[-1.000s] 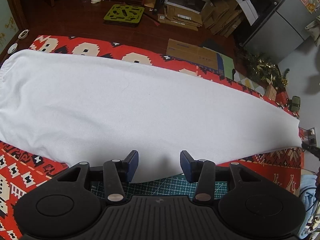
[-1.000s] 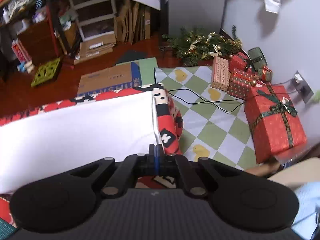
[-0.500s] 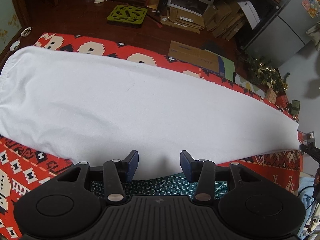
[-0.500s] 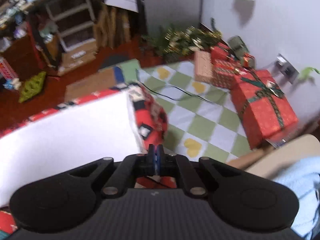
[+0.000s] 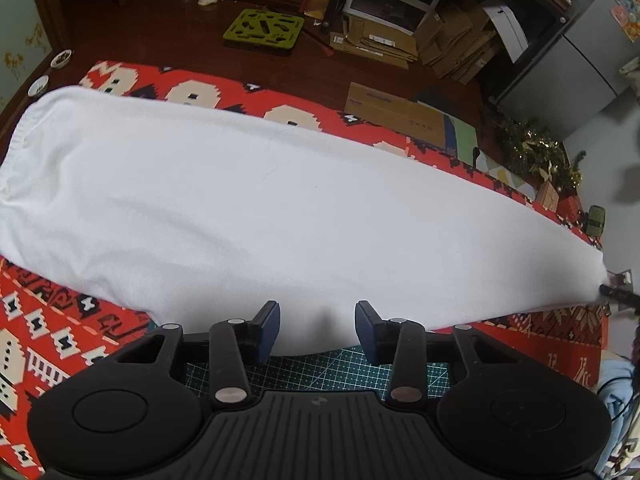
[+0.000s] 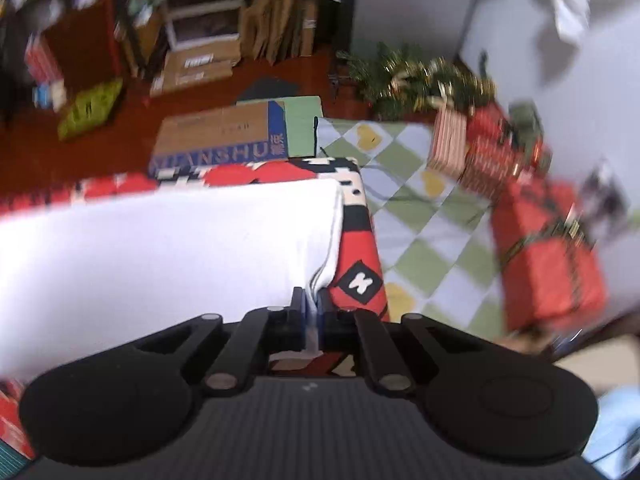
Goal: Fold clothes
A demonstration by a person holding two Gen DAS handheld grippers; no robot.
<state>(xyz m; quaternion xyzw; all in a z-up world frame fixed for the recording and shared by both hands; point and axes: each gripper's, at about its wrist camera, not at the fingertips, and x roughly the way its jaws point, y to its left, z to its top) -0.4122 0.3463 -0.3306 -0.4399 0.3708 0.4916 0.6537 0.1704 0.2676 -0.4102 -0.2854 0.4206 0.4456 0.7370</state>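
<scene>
White cloth (image 5: 280, 208) is spread long across the red patterned blanket (image 5: 60, 344). Left gripper (image 5: 318, 330) has just been closing a bit, jaws apart with the near hem between them, not pinched yet. Right gripper (image 6: 313, 312) is clamped on the cloth's corner. Cardboard boxes (image 5: 396, 114) sit on the floor beyond.

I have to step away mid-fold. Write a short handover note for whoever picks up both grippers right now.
Left gripper: jaws apart and just closing, the near edge of the white garment between them, not pinched.
Right gripper: shut on the garment's end corner.
The garment lies stretched lengthwise over the red patterned cloth; a green cutting mat shows below its near edge.
Done: garment spread out, one corner gripped.
Left: close the left grip, then fold.
</scene>
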